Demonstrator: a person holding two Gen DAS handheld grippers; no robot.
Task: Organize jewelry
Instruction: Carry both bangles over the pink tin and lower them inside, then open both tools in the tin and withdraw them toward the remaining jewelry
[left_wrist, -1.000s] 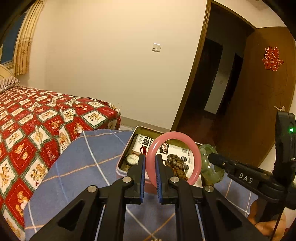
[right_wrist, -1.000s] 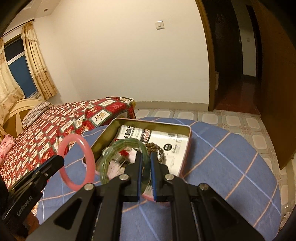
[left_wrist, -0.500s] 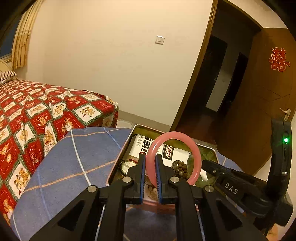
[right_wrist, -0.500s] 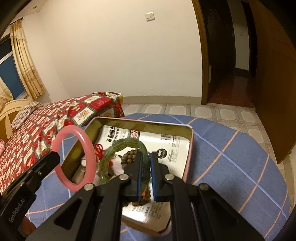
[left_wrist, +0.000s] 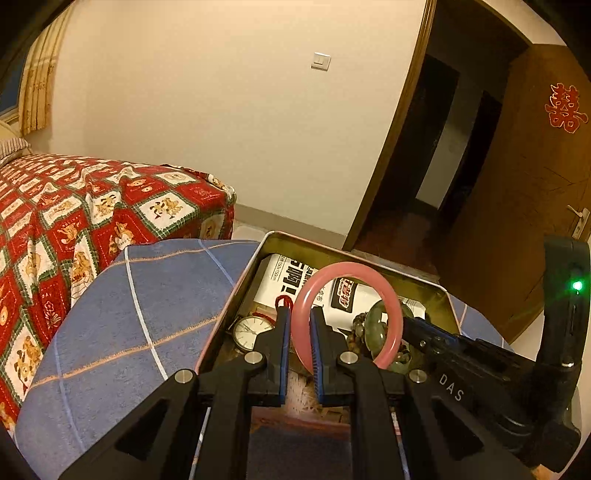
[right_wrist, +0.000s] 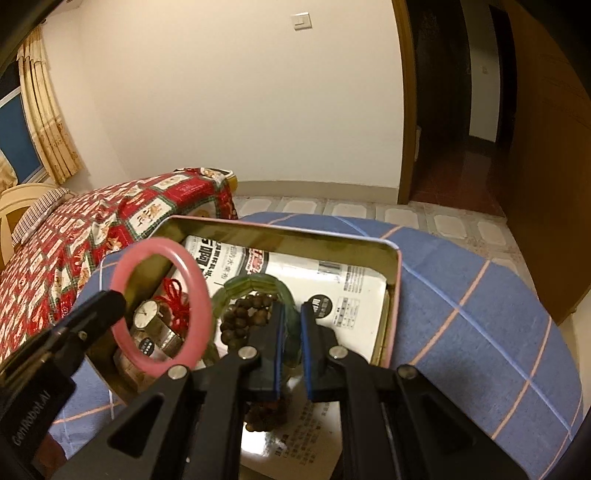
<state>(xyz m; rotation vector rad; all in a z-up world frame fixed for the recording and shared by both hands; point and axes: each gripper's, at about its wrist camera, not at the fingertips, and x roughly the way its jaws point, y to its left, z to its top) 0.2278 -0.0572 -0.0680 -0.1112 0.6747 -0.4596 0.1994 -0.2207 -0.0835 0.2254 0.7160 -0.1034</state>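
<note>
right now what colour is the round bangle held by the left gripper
Pink; the bangle in the left gripper shows best in the left wrist view.

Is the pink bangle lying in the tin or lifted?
Lifted: the left claw grips the pink bangle upright above the tin.

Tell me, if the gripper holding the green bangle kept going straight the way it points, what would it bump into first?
Probably the brown bead bracelet lying in the open tin, just ahead of the right gripper and its green bangle. Depth is hard to judge; the printed white packet underneath is close too.
</note>
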